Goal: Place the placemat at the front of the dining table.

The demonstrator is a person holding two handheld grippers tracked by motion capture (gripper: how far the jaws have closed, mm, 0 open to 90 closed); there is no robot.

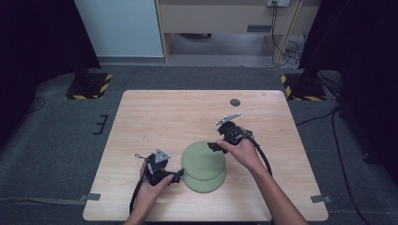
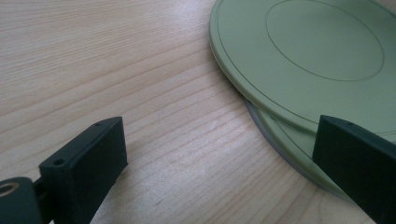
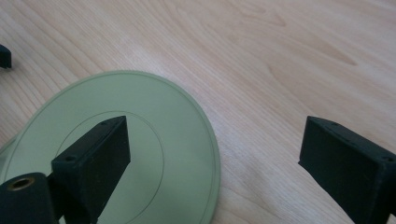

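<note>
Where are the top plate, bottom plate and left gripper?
top plate (image 1: 202, 158), high view, its centre.
bottom plate (image 2: 299, 147), left gripper view, exposed rim under the top plate.
left gripper (image 1: 179, 175), high view, between its fingertips.

Two plates (image 1: 203, 165) are stacked (upper one offset) near the counter's (image 1: 187, 112) front edge, flanked by the left gripper (image 1: 177, 176) and right gripper (image 1: 217, 146).

A light wooden table (image 1: 155, 117) carries 2 green plates (image 1: 203, 167), stacked slightly offset near its front middle, the lower plate (image 2: 299, 149) peeking out under the upper plate (image 2: 303, 51). A small dark round disc (image 1: 235, 102) sits near the far edge.
</note>
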